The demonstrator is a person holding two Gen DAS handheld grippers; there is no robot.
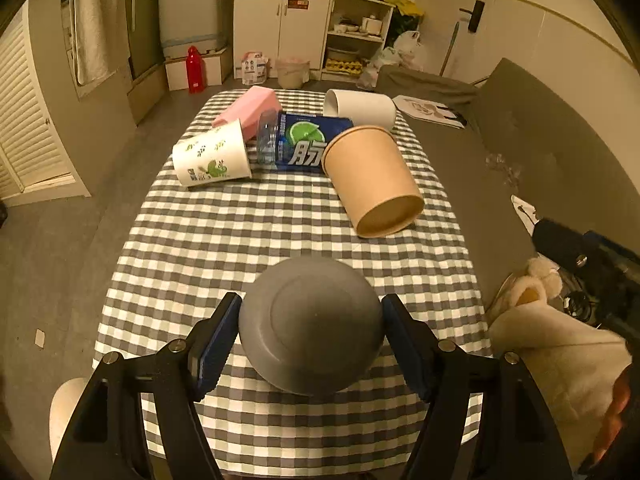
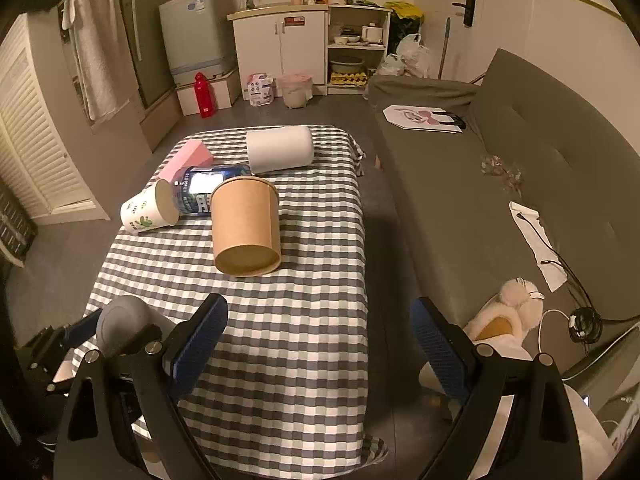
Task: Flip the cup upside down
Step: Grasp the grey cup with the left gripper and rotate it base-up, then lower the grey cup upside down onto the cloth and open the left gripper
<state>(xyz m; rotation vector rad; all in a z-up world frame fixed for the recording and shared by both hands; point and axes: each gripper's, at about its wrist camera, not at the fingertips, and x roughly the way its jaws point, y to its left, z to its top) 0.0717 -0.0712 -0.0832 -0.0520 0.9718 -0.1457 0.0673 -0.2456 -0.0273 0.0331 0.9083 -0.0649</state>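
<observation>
Checked-cloth tabletop (image 1: 280, 216): your left gripper (image 1: 310, 344) fingers pinch the grey rounded plastic cup (image 1: 310, 332), base toward camera, apparently mid-flip; right gripper (image 2: 320, 344) wide open, empty.

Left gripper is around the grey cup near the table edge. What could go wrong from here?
1. The grey cup is rounded and smooth; the left gripper pads sit at its widest part, so it may slip out.
2. It is at the near edge of the checked table; a slip could send it to the floor.
3. The right gripper is open and close by, so the two could bump mid-flip.
</observation>
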